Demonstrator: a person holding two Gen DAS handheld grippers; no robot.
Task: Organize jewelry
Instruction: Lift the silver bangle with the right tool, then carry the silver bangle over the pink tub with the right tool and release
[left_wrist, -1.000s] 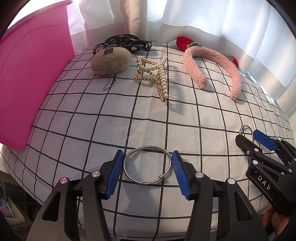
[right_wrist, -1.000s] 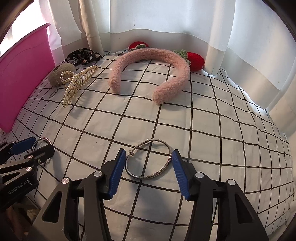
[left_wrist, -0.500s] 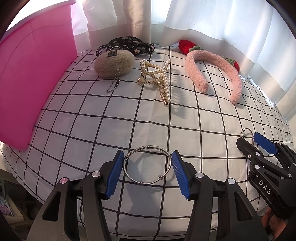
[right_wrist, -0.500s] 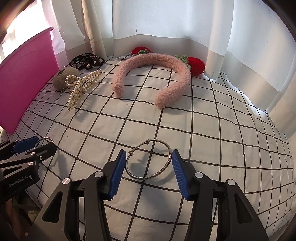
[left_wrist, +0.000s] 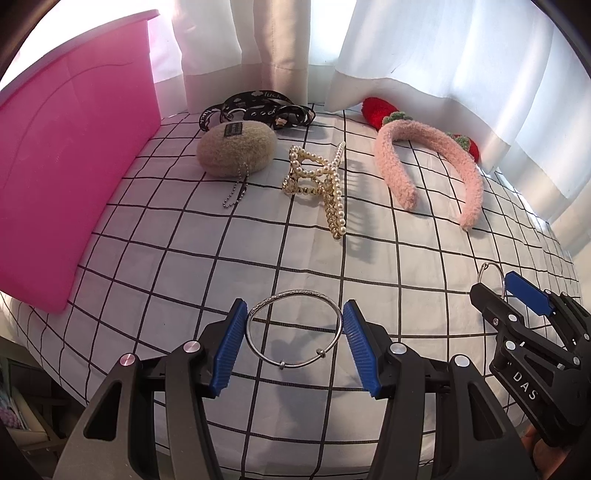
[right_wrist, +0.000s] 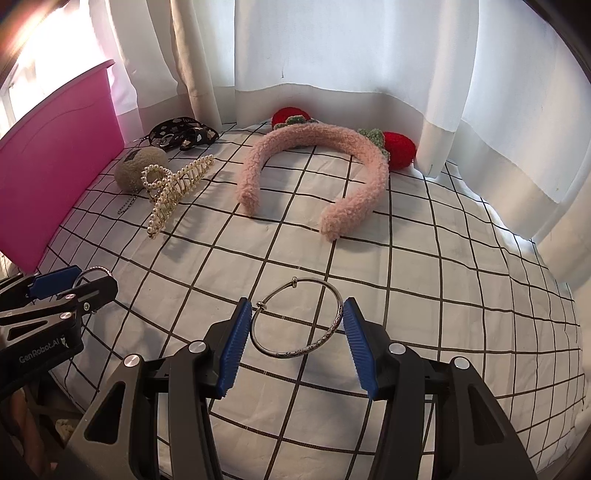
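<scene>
Strong daylight enters through the white curtains (right_wrist: 332, 55), with overexposed glare at upper left. Shadows fall toward the camera. Both views sharp; fisheye bending and dark vignetting at edges.

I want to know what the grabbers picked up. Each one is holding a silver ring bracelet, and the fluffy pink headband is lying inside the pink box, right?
Not quite. The fluffy pink headband is not in the pink box; the right wrist view shows it lying on the checked cloth. The rest holds: the left gripper and right gripper each hold a silver bracelet.
</scene>
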